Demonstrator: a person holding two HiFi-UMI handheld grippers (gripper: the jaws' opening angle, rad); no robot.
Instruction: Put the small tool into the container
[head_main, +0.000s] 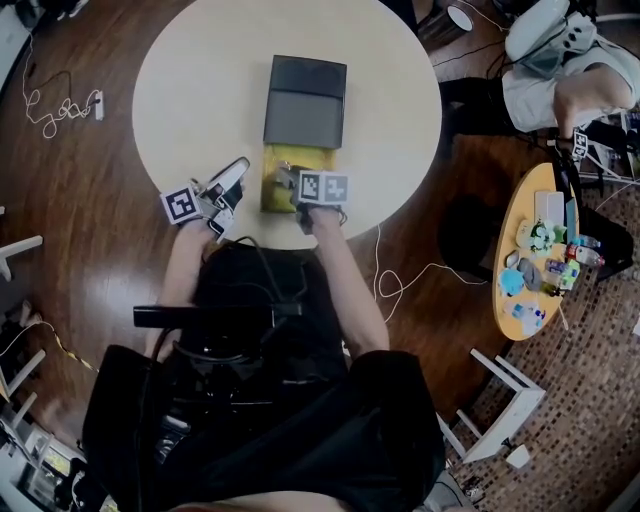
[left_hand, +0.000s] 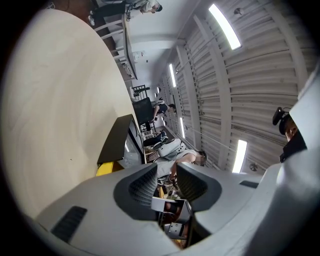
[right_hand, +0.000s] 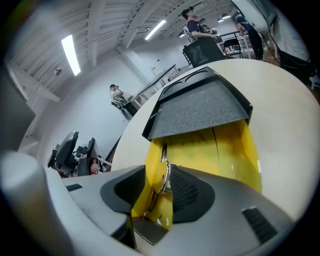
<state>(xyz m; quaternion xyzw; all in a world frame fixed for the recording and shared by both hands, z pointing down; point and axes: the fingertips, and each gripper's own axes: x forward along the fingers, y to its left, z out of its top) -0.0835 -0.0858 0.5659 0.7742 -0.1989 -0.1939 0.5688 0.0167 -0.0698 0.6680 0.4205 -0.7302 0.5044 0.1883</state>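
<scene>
Right gripper view shows the placing step: the right tool (right_hand: 157, 171) tilts down over the yellow tray (right_hand: 225, 150), which is slid partly out of its dark sleeve (right_hand: 200, 107) on the bench (right_hand: 292, 115). Its jaws stand apart, and a thin metal piece (right_hand: 164, 176), likely the task's thing, leans on one pad at the tray's near corner. The left tool (left_hand: 167, 171), open and empty, hangs left of the tray. Next, I judge, the right tool must lift clear without dragging the piece out.
</scene>
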